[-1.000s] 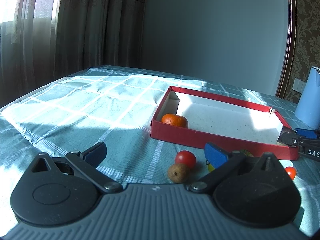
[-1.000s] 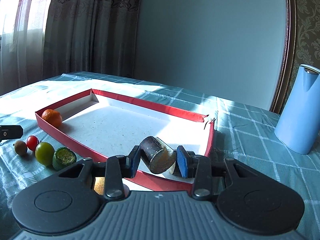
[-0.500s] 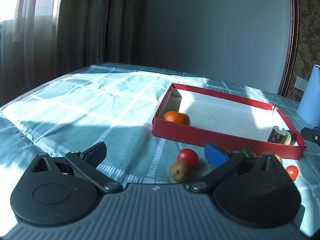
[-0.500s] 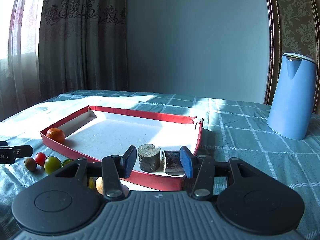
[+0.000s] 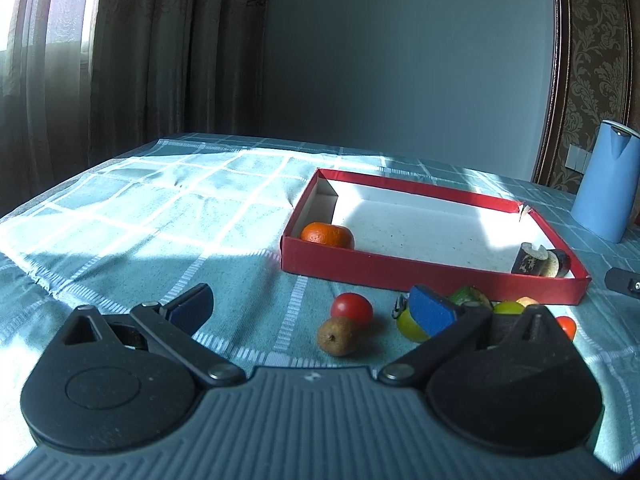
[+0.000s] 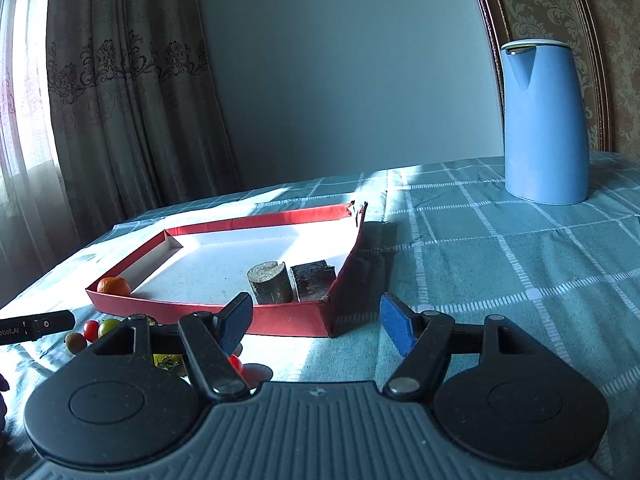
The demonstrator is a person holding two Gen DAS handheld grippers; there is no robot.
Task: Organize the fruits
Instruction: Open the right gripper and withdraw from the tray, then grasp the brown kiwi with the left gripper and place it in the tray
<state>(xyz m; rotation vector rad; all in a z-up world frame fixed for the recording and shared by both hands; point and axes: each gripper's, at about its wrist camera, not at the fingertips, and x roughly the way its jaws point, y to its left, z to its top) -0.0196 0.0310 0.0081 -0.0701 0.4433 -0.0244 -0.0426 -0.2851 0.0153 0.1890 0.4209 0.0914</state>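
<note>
The right gripper, black-armed with blue pads, has just been opening its jaws and now holds them wide with nothing between them, poised just in front of the near right corner of the shallow red cardboard tray with a white floor. Inside that corner stand two dark-skinned cut cylinders with pale ends, side by side and close together. At the tray's far left corner sits a small orange mandarin. The left gripper is likewise spread wide and empty, held low over the teal checked tablecloth. Ahead of it, outside the tray's front wall, lie a red cherry tomato touching a brown, rough-skinned round fruit, and further right a cluster of green, yellow and red pieces, partly hidden behind the left gripper's right finger. A tall light-blue jug with a white rim stands well apart on the cloth, before the patterned curtains.
</note>
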